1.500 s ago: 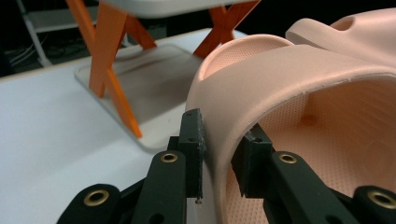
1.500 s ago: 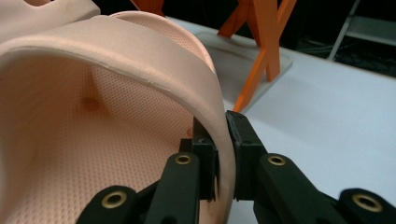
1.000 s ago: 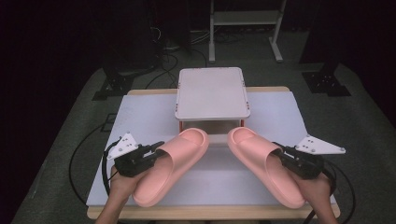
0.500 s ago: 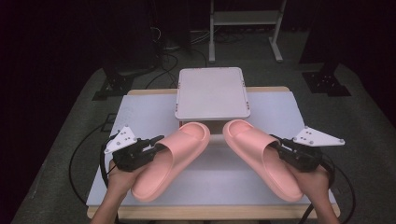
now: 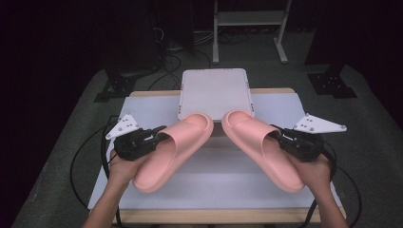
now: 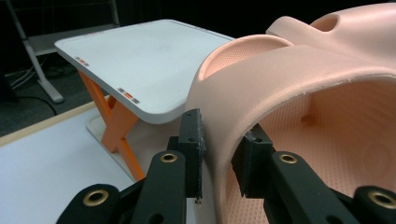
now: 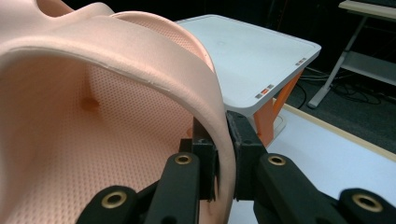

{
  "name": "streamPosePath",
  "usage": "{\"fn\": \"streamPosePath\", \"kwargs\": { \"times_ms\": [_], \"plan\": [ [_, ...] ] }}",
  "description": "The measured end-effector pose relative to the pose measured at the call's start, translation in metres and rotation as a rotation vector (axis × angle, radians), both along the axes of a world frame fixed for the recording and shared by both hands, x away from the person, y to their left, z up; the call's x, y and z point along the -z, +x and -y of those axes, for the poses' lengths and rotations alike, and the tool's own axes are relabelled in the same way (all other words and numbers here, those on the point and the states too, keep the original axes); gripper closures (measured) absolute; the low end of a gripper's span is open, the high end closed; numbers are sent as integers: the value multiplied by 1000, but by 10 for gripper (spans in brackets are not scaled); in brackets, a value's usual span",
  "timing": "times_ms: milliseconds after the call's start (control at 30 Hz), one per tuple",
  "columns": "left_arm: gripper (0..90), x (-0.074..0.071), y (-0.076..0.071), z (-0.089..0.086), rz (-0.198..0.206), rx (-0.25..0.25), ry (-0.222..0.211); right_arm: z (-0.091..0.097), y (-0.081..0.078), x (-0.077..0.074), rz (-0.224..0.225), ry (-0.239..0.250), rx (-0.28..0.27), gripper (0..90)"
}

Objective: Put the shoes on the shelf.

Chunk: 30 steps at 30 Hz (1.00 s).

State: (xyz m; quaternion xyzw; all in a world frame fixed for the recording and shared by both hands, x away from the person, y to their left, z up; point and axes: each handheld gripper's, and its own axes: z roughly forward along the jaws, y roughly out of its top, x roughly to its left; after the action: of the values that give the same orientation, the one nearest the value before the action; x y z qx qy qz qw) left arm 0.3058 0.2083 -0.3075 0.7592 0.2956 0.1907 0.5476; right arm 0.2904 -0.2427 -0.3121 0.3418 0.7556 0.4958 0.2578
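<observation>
With our left gripper (image 5: 159,135) and right gripper (image 5: 280,137) each pinching the strap edge of a pink slipper (image 5: 173,149) and its mate (image 5: 261,147), toes raised toward the small white stand (image 5: 215,92) on the desk (image 5: 285,107), we risk either thin pinch slipping.

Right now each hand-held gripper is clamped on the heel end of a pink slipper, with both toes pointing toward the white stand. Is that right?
Not quite: the grip is on the strap, not the heel. The left gripper view shows the left hand-held gripper shut on the strap edge of the left slipper; the right hand-held gripper clamps the right slipper likewise. Toes do point toward the white stand.
</observation>
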Motion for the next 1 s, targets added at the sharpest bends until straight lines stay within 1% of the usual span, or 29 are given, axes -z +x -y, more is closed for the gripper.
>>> {"fn": "streamPosePath", "kwargs": {
  "times_ms": [167,300,433,467,500,600,700,733,767,800,833,900,967,1000],
  "plan": [
    [746,-7,7,0,-3,-8,-4,0,8,-7,-8,-5,6,822],
    [746,-11,14,0,-9,-16,-21,-1,17,-11,-17,-6,16,822],
    [745,-15,21,1,-10,-17,-17,-3,26,-14,-23,-3,15,822],
    [745,-16,25,2,-12,-22,-8,-3,28,-15,-24,-1,11,822],
    [745,-16,25,2,-12,-22,-8,-3,28,-15,-24,-1,11,822],
    [745,-19,32,3,-13,-25,-5,-6,36,-20,-25,-4,9,822],
    [744,-20,35,3,-13,-28,-9,-8,39,-22,-26,-5,12,822],
    [745,-21,40,4,-12,-30,-4,-9,44,-25,-29,-10,19,822],
    [745,-21,40,4,-12,-30,-4,-9,44,-25,-29,-10,19,822],
    [745,-22,42,5,-12,-37,-9,-11,48,-27,-30,-15,21,822],
    [745,-23,44,5,-15,-37,-7,-11,48,-27,-30,-15,21,822],
    [745,-24,48,6,-16,-47,-7,-13,53,-29,-34,-17,23,822],
    [745,-26,52,6,-15,-49,3,-15,57,-30,-34,-14,22,822],
    [745,-29,56,7,-15,-55,8,-17,62,-31,-37,-11,25,822]
  ]
}}
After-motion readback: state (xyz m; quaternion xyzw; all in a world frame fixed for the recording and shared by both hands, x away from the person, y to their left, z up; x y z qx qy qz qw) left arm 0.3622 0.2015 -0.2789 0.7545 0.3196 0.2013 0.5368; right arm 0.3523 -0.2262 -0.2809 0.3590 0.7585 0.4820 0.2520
